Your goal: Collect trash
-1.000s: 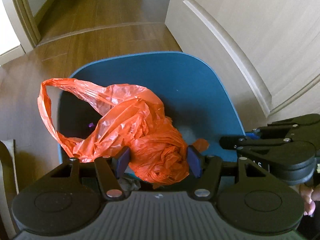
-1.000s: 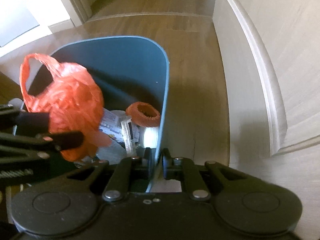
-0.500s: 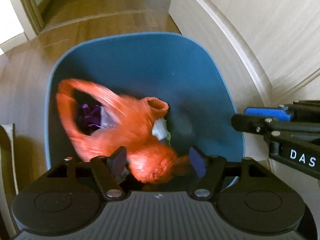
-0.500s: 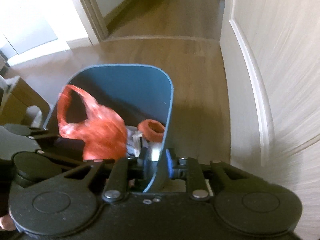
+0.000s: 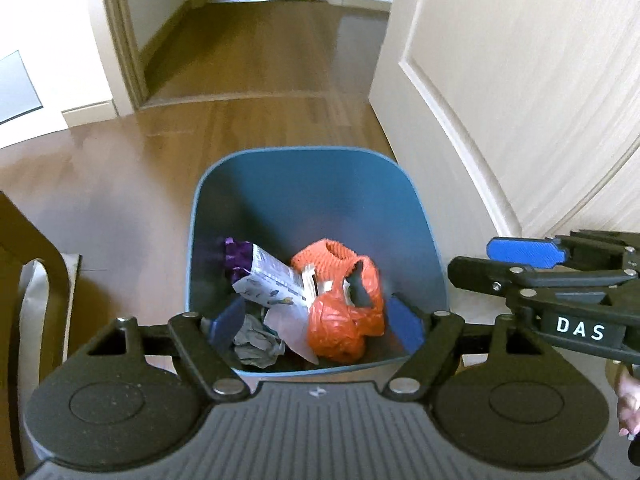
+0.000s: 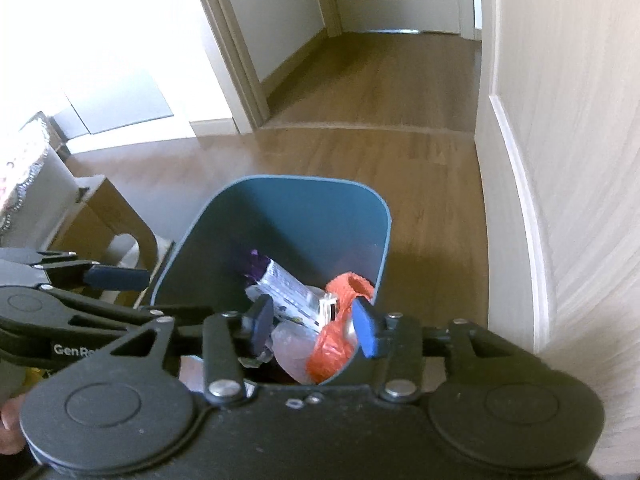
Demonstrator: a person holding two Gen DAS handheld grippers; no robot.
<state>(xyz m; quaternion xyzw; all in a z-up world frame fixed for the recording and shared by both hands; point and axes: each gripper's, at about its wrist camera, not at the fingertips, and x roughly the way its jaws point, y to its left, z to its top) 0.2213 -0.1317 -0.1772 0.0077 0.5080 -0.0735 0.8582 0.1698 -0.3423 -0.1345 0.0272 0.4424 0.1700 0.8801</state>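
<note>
The blue bin stands on the wood floor below both grippers. Inside it lies the crumpled orange plastic bag, next to a white and purple wrapper and grey crumpled paper. My left gripper hangs above the bin's near side, its jaws still opening, with nothing held between them. My right gripper is over the bin's right wall, its jaws opening. That wall's edge shows below the gap, and the pads do not touch it. The orange bag lies below.
A pale panelled door runs close along the bin's right side. A doorway leads to a hallway ahead. A brown cardboard box and a white bag stand left of the bin. Wood floor spreads beyond it.
The left gripper let go of the orange bag, which fell into the bin. The right gripper opened off the bin's rim. Both grippers rose, so the bin looks smaller.
</note>
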